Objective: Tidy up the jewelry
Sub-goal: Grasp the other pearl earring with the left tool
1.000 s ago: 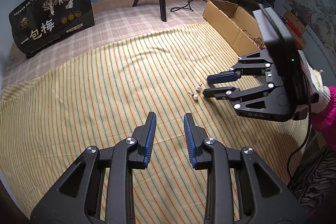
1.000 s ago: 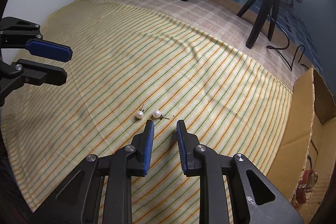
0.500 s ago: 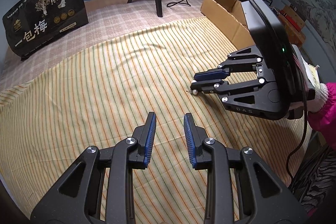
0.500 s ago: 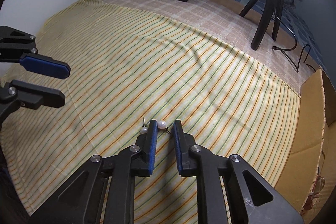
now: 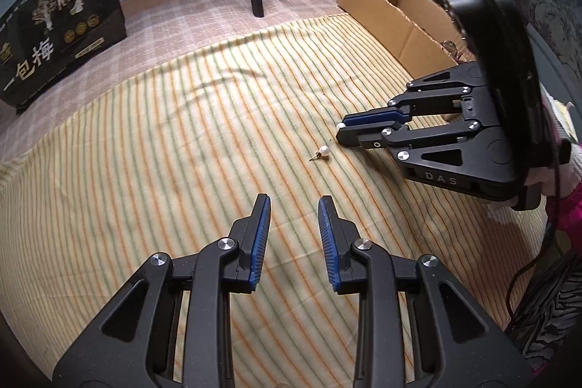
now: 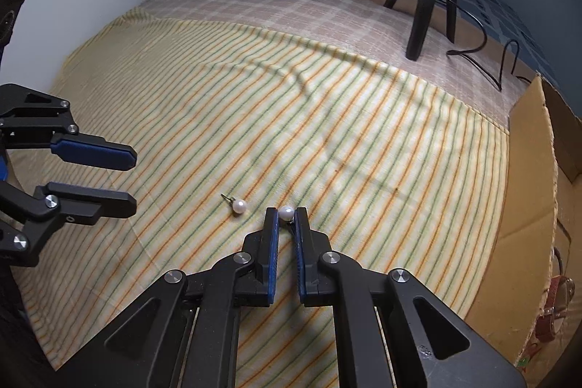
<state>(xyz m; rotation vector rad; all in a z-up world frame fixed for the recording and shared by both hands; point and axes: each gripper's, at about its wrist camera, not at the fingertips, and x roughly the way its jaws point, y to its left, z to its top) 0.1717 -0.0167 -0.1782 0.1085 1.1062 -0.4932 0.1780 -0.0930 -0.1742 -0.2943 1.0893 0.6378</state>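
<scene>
My right gripper (image 6: pixel 286 214) had just been closing, and its blue pads pinched one pearl earring (image 6: pixel 286 212) at their very tips, low over the striped cloth (image 6: pixel 254 104). The other pearl earring (image 6: pixel 239 205) lay loose on the cloth just beside that gripper, at about nine o'clock from it, its post pointing toward ten. My left gripper (image 5: pixel 294 200) hung with its jaws parted and nothing between them; the loose earring sat near, at one o'clock of its tips. The cardboard box (image 6: pixel 527 148) stood at three o'clock of the cloth.
</scene>
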